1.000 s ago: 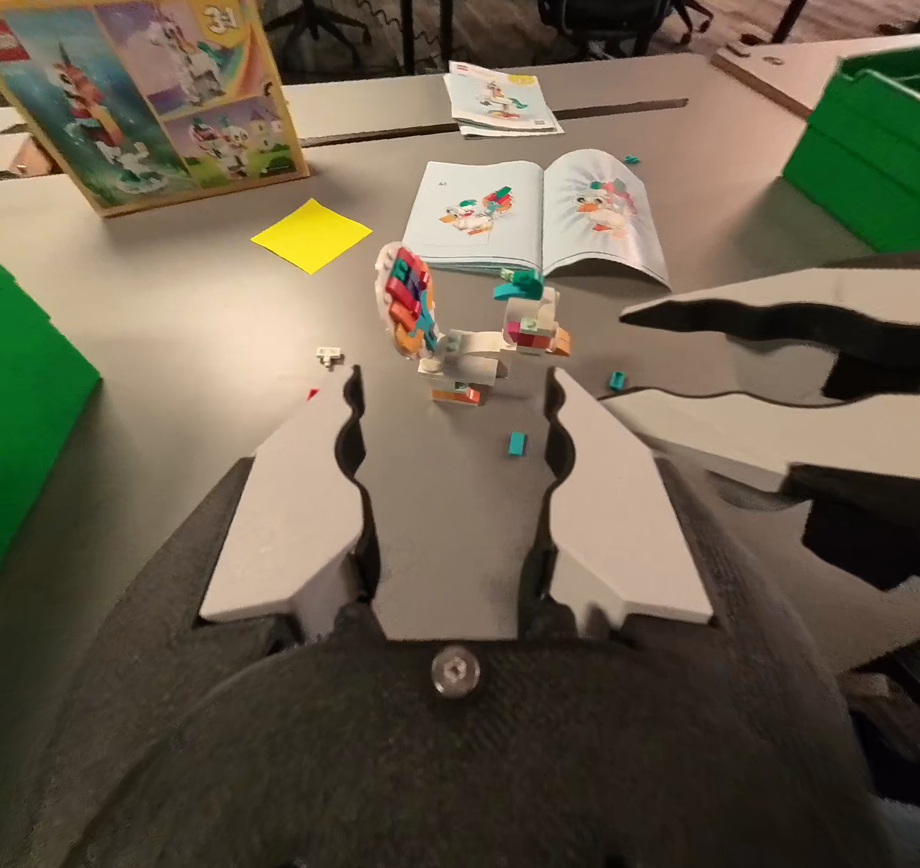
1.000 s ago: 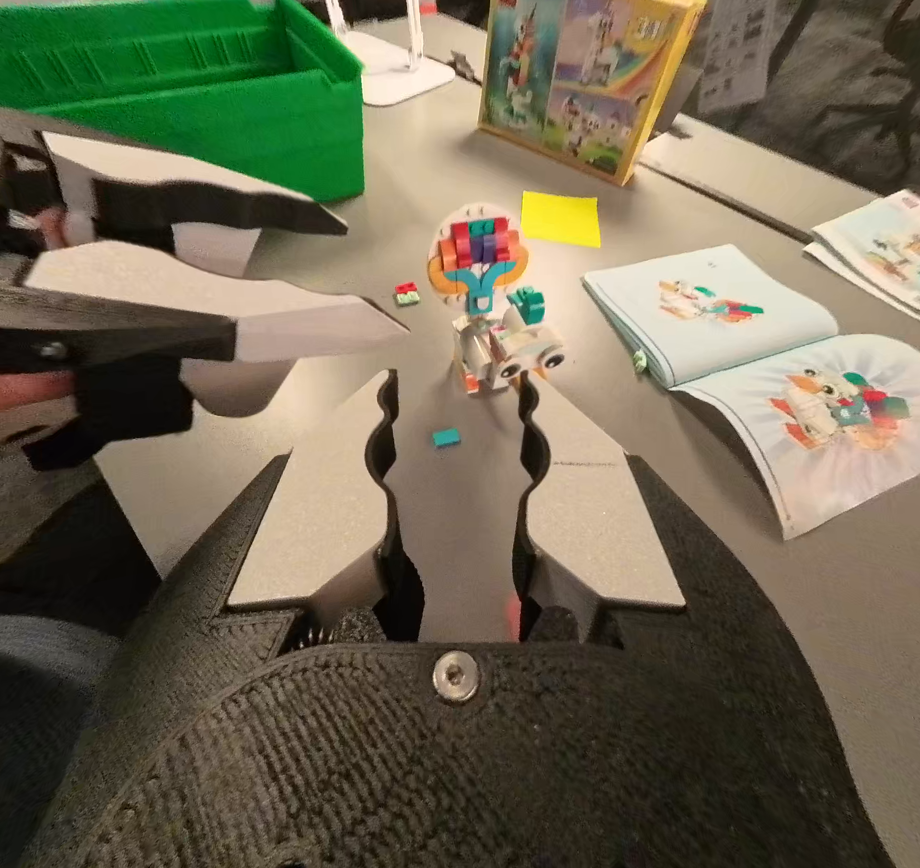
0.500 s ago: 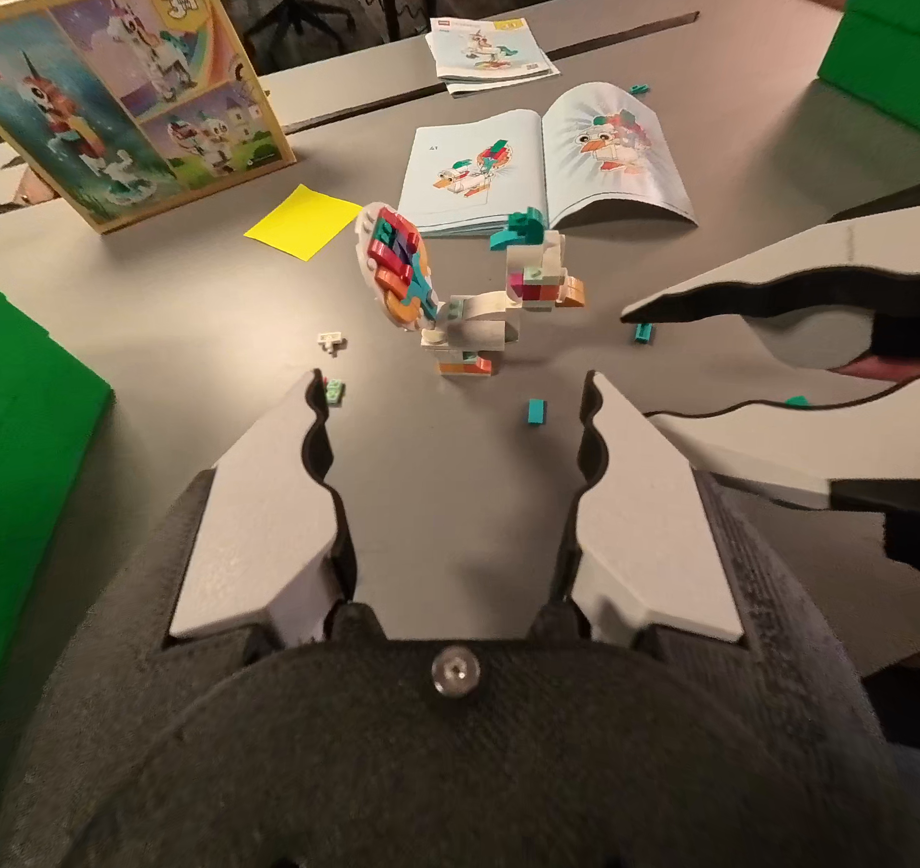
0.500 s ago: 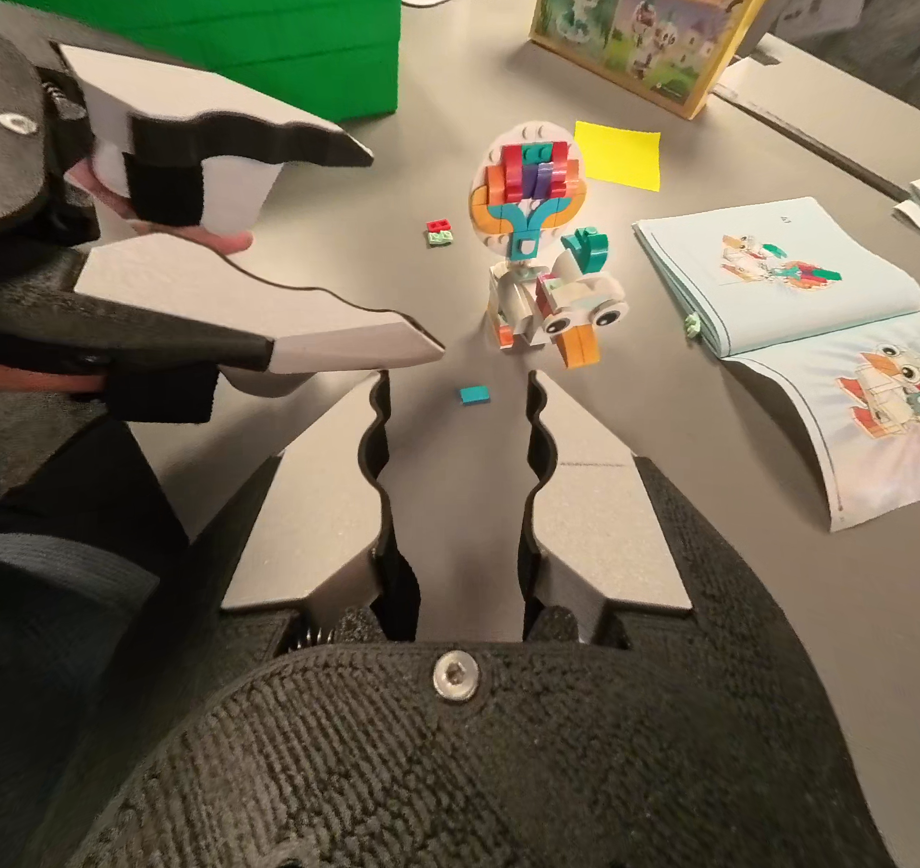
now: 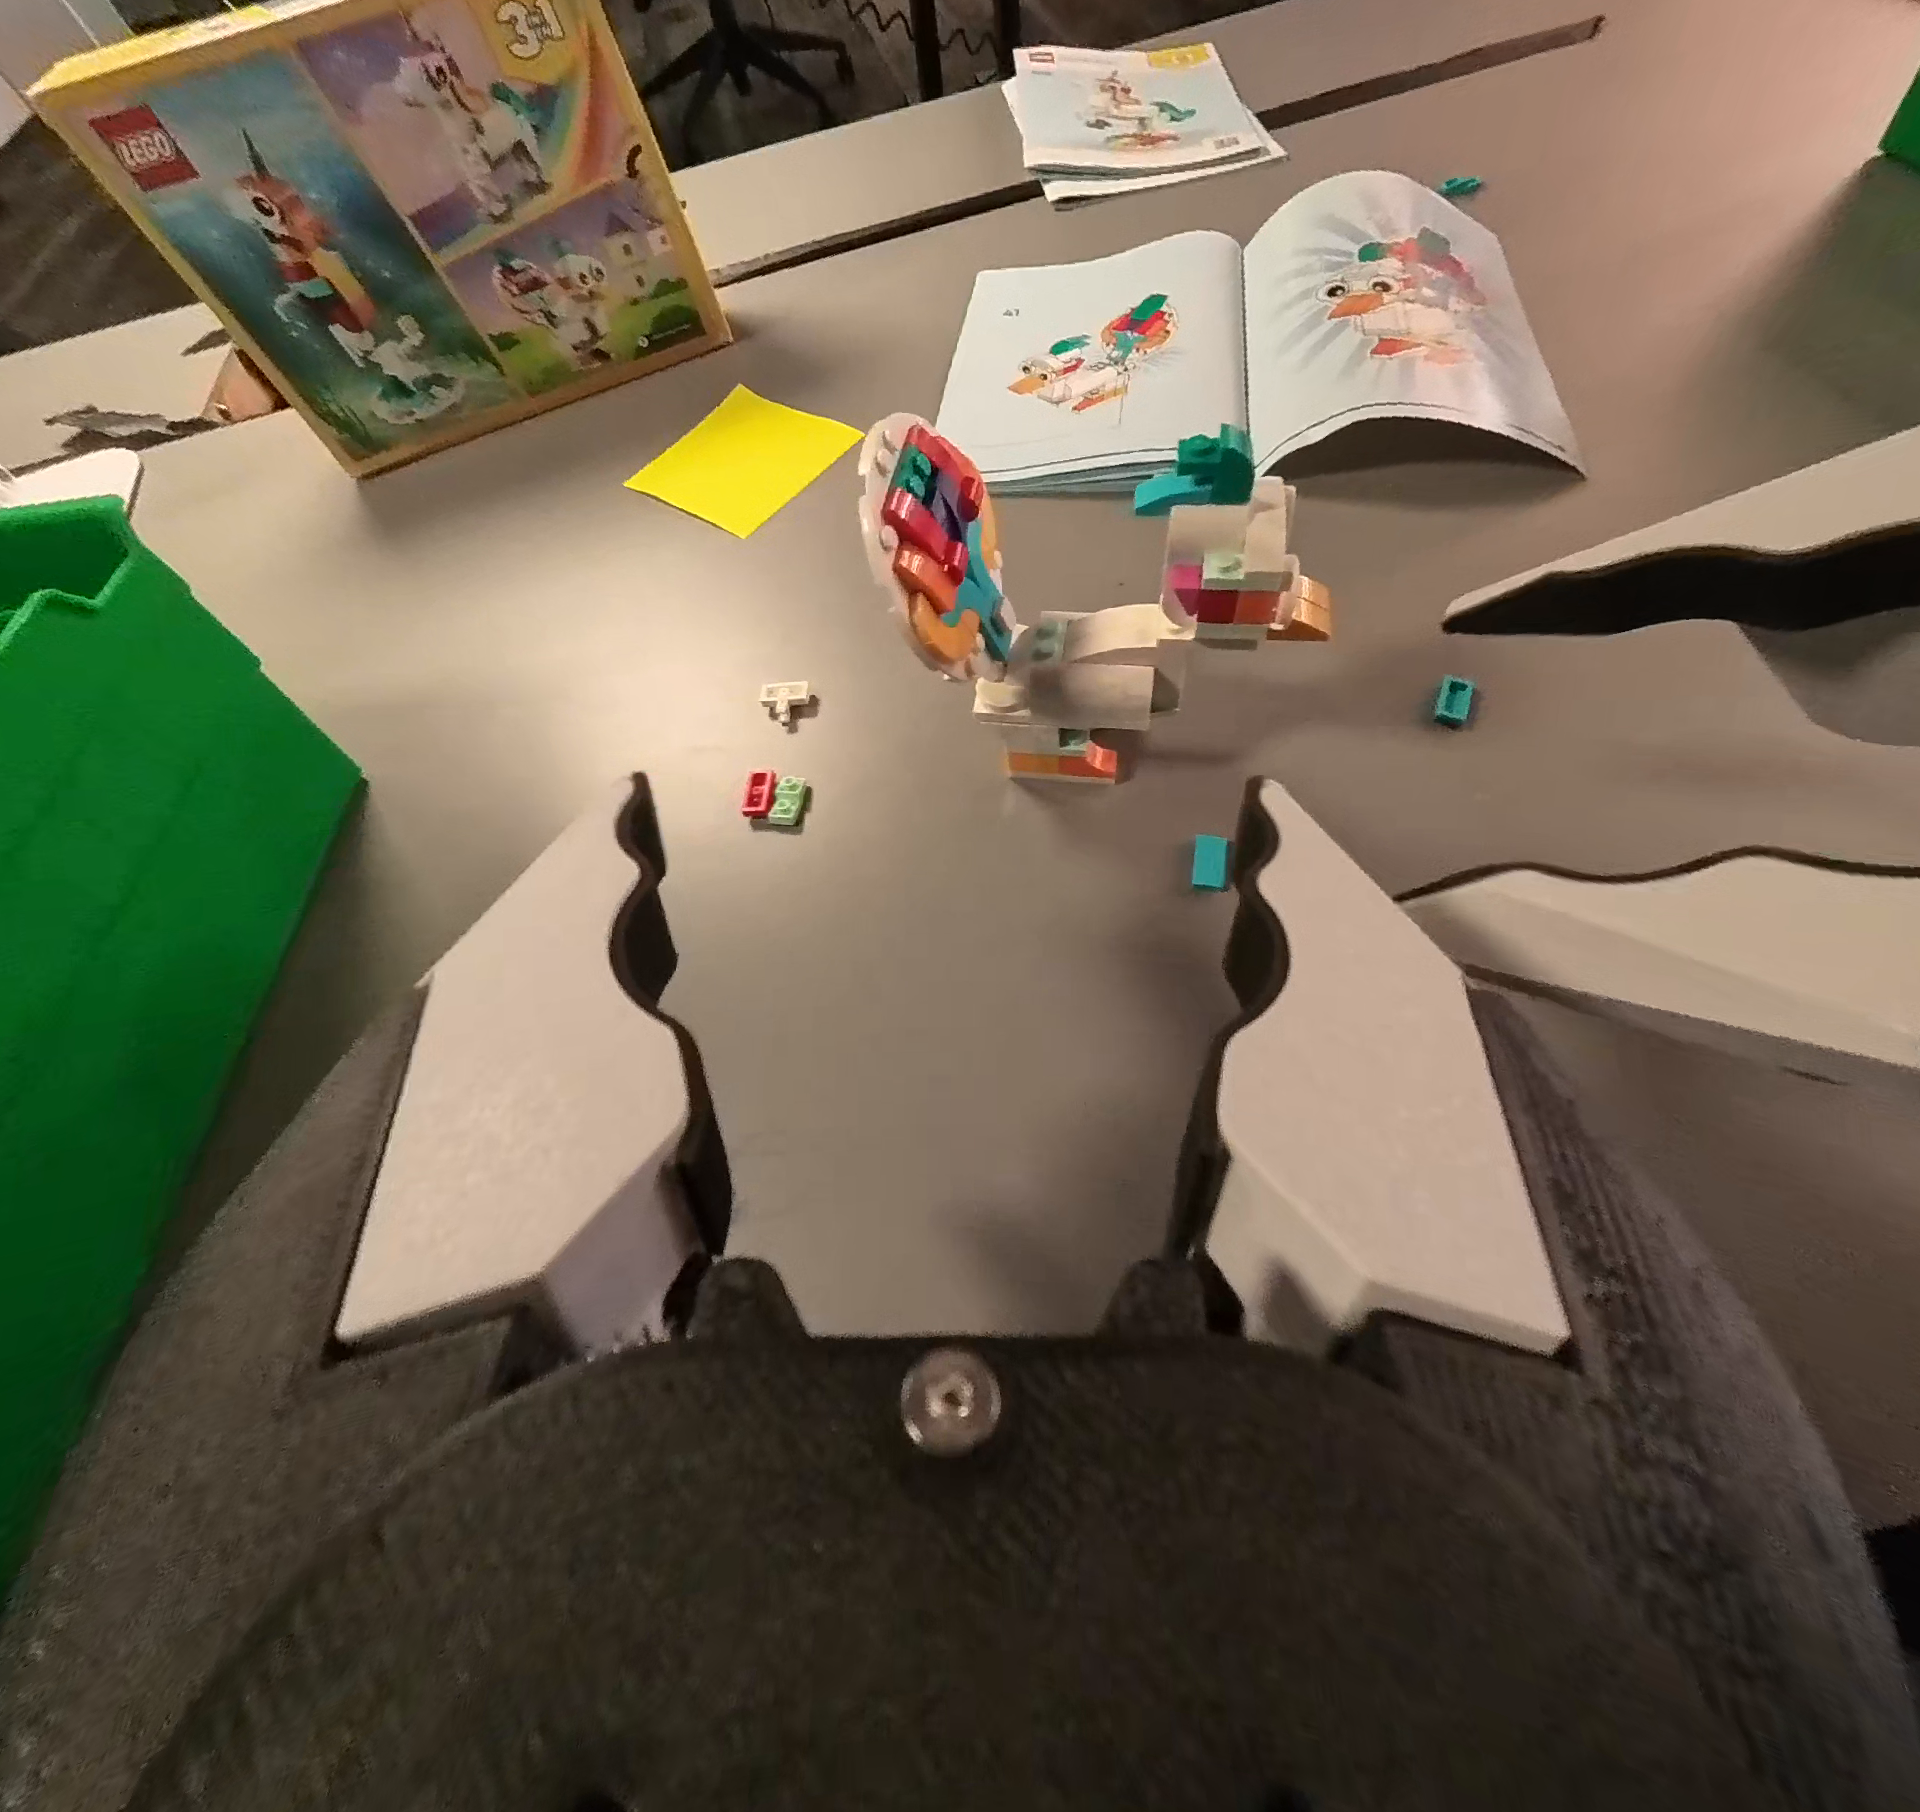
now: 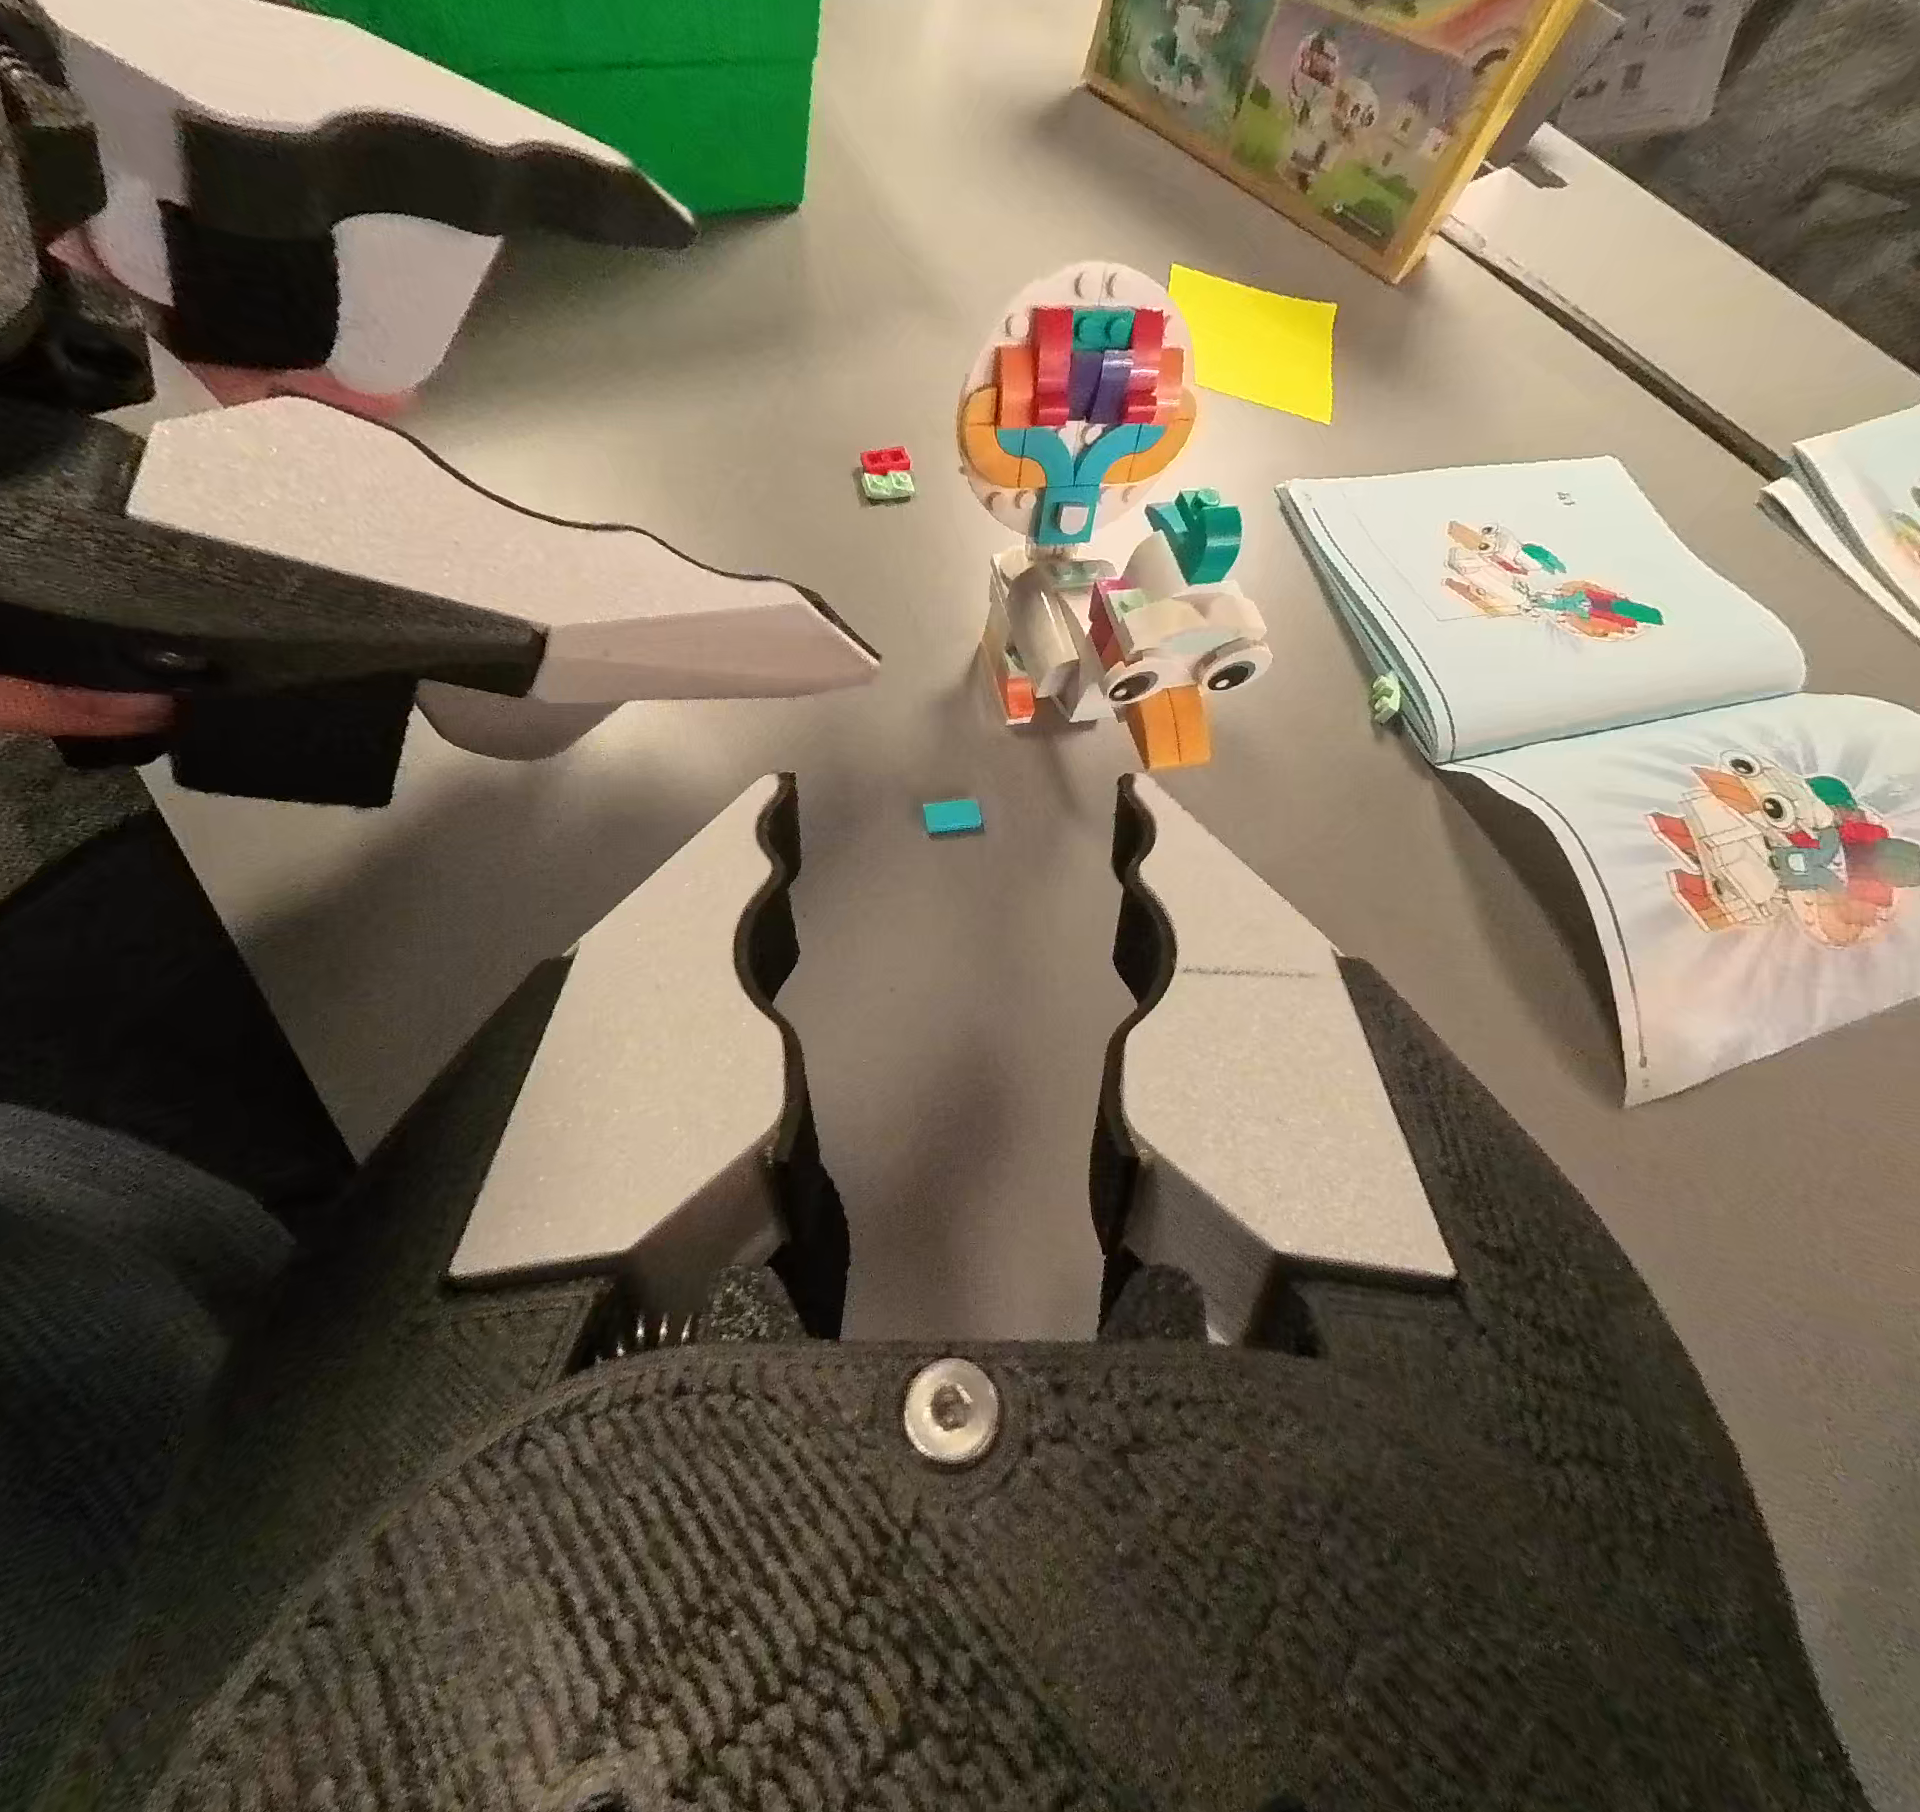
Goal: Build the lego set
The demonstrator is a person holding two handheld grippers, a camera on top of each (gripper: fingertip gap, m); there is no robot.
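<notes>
A small white lego bird (image 5: 1091, 661) with a colourful fan tail, teal crest and orange beak stands on the grey table (image 5: 520, 619); it also shows in the right wrist view (image 6: 1091, 557). My left gripper (image 5: 945, 806) is open and empty, just short of the bird. My right gripper (image 6: 951, 796) is open and empty, facing the bird's beak. A teal tile (image 6: 953, 816) lies between the right fingertips; it also shows in the left wrist view (image 5: 1208, 862). Each gripper shows from the side in the other's view.
Loose pieces lie around: a red and green pair (image 5: 776, 796), a white piece (image 5: 788, 699), a teal brick (image 5: 1452, 700). An open instruction booklet (image 5: 1247, 339), a yellow note (image 5: 743, 453), the set's box (image 5: 384, 193) and a green bin (image 5: 125, 827) surround the bird. The left tips stand about 7 cm off the small white lego bird (image 5: 1091, 661). It turns up in the right wrist view (image 6: 1062, 606) as well. The teal tile (image 6: 953, 816) is about 8 cm from both grippers' fingertips. Look for it in the left wrist view (image 5: 1211, 861) too.
Both grippers have pulled back from the bird and the left one has opened wider. The bird stands where it was. The red and green pair has come into the left wrist view.
</notes>
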